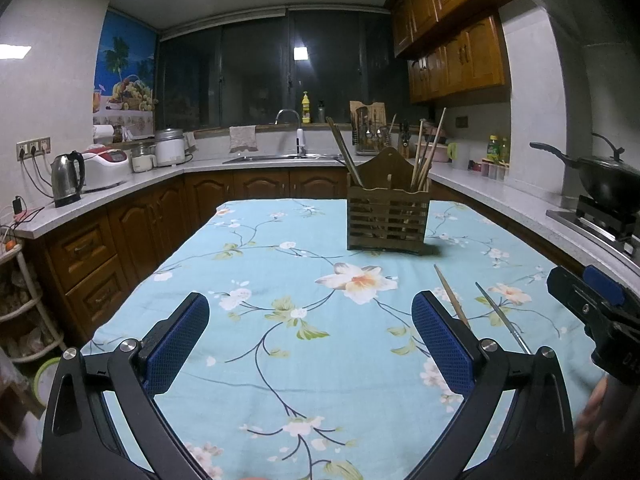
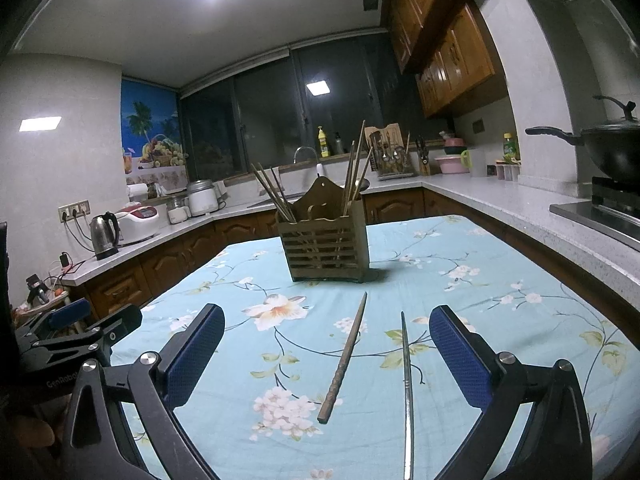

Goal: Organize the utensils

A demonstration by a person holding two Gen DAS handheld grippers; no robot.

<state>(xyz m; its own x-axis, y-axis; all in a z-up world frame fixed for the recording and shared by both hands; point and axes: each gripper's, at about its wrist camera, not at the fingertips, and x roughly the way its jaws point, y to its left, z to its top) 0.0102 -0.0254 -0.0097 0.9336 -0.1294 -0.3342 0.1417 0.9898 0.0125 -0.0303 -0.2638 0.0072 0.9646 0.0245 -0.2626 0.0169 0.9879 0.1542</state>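
Note:
A slatted wooden utensil holder [image 1: 387, 218] [image 2: 325, 246] stands on the floral blue tablecloth [image 1: 280, 280] [image 2: 460, 300], with several chopsticks leaning out of both its sides. Two loose chopsticks lie on the cloth in front of it: a brown wooden chopstick [image 2: 344, 358] [image 1: 452, 296] and a thin metal chopstick [image 2: 406, 388] [image 1: 502, 317]. My right gripper [image 2: 326, 354] is open above the cloth, and both loose chopsticks lie between its blue pads. My left gripper [image 1: 310, 338] is open and empty, to the left of the two chopsticks. The right gripper [image 1: 592, 300] shows at the left wrist view's right edge.
Kitchen counters wrap around the table: a kettle [image 1: 67, 178] and rice cooker [image 1: 105, 167] at left, a sink [image 1: 276, 156] at the back, a wok on the stove [image 1: 608, 182] at right. Wooden cabinets hang above. A wire rack [image 1: 24, 312] stands at far left.

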